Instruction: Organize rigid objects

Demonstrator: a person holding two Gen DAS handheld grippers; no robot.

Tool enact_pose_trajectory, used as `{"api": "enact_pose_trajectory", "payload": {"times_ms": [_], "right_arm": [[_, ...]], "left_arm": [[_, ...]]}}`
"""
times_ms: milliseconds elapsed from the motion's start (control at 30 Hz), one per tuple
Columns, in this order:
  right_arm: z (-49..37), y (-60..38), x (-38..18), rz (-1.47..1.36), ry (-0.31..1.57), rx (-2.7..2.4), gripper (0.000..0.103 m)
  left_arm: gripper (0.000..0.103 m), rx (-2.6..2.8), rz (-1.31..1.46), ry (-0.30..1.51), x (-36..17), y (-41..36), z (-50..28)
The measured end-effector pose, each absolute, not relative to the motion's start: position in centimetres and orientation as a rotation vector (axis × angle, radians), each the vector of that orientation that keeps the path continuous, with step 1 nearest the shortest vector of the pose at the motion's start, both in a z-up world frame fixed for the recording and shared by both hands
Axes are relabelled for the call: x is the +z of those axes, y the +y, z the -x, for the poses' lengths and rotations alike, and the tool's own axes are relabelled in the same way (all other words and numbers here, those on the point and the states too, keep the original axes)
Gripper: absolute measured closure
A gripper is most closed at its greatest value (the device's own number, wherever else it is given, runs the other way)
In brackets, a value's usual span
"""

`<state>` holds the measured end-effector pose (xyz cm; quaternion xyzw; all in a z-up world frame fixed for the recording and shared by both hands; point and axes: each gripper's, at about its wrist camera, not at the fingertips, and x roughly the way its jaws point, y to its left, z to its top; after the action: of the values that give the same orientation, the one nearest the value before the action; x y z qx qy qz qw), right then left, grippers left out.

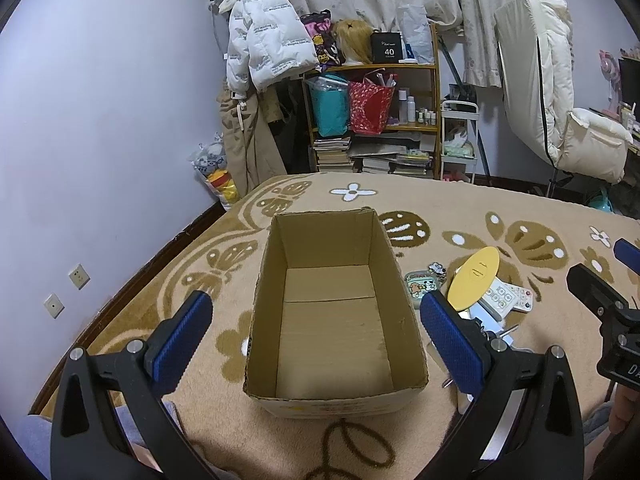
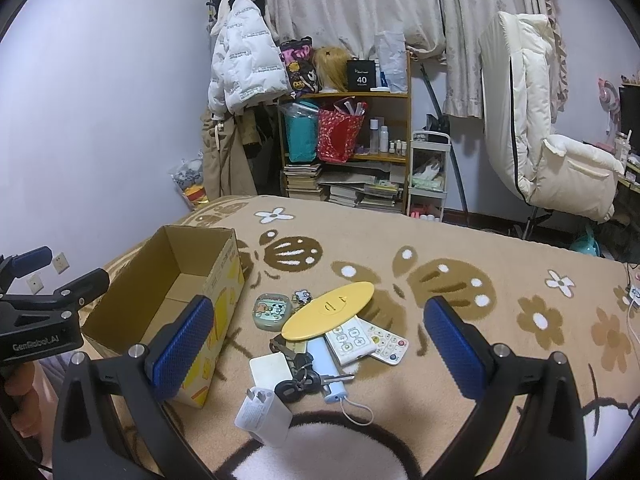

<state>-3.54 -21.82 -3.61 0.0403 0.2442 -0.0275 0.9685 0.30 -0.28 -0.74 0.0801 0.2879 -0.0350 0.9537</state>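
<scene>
An empty cardboard box (image 1: 400, 280) stands open on the patterned blanket, and my left gripper (image 1: 316, 334) hovers open above its near end. To the right of the box (image 2: 224, 300) lies a pile: a yellow oval lid (image 2: 328, 310), two white remotes (image 2: 352, 340), a green cartoon case (image 2: 272, 310), keys (image 2: 300, 380), a light blue stick (image 2: 326, 364) and a white plug charger (image 2: 264, 410). My right gripper (image 2: 320, 352) hangs open over this pile, holding nothing. The lid (image 1: 474, 274) and remotes (image 1: 506, 294) also show past my left gripper's right finger.
The tan flowered blanket (image 2: 440, 248) covers a bed that runs toward a cluttered shelf (image 2: 348, 140), hanging coats (image 2: 240, 68) and a padded chair (image 2: 552, 152). A wall (image 1: 100, 120) lies along the left. A white cable (image 2: 632, 320) lies at the right edge.
</scene>
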Motion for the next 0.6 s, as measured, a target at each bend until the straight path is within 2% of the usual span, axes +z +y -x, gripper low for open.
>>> {"api": "enact_pose_trajectory", "payload": {"times_ms": [600], "right_arm": [[3.58, -21.7, -3.33, -0.077, 0.497, -0.056, 0.0]], "left_arm": [[0.0, -0.069, -0.164, 0.585, -0.75, -0.35, -0.28]]}}
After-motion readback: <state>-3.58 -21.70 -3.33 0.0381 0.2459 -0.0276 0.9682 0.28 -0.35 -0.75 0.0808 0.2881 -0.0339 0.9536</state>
